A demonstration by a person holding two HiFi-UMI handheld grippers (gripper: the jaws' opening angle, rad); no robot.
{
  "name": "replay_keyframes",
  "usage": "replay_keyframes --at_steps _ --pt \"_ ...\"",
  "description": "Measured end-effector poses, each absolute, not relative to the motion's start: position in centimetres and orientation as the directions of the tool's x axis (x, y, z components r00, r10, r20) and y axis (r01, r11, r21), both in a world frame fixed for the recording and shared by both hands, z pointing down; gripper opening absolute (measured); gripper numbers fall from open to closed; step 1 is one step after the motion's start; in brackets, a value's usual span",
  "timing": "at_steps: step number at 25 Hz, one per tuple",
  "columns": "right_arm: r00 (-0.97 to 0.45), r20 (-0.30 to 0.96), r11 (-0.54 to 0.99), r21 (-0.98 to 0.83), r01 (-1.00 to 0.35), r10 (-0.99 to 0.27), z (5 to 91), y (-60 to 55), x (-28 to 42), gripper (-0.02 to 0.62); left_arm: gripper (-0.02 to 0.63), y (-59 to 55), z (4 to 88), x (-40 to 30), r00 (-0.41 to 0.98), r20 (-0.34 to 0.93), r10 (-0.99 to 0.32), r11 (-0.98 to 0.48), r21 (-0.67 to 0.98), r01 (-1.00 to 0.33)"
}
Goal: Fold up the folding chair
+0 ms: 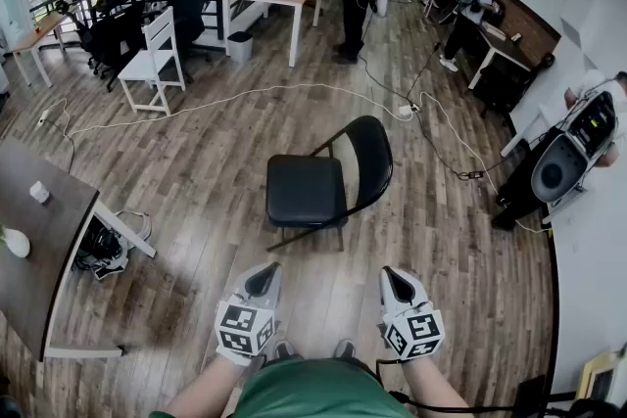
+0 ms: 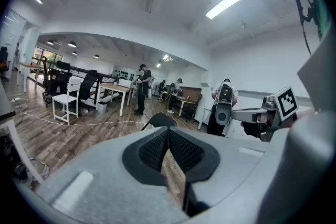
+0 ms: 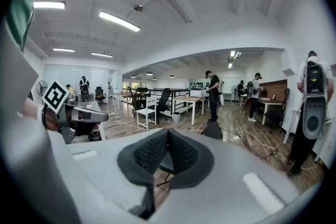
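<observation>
Over floor [image 1: 196,162], left gripper [image 1: 263,280] and right gripper [image 1: 397,283] face folding chair [image 1: 306,191].

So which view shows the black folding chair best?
The head view: the whole folding chair stands unfolded. The left gripper view shows only its backrest; the right gripper view hides most behind its jaws.

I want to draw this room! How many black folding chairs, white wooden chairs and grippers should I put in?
Black folding chair: 1
White wooden chair: 1
Grippers: 2, the left gripper and the right gripper, both shut and empty
Total: 4
</observation>
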State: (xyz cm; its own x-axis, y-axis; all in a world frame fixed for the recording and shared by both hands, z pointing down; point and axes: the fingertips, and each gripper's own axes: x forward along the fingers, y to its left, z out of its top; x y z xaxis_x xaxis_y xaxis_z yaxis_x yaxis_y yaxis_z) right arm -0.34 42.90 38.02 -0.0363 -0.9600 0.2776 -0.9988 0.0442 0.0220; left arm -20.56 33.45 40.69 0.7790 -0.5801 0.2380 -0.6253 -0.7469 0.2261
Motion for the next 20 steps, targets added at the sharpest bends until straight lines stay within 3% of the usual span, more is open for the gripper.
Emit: replay_keyframes --at_steps 20 --pt "0.003 0.302 -0.017 -0.044 -0.999 -0.953 39.3 41.3 1.5 0.003 0.015 31.0 42.5 -21.2 0.765 0.280 -0.580 -0.728 0.244 -0.641"
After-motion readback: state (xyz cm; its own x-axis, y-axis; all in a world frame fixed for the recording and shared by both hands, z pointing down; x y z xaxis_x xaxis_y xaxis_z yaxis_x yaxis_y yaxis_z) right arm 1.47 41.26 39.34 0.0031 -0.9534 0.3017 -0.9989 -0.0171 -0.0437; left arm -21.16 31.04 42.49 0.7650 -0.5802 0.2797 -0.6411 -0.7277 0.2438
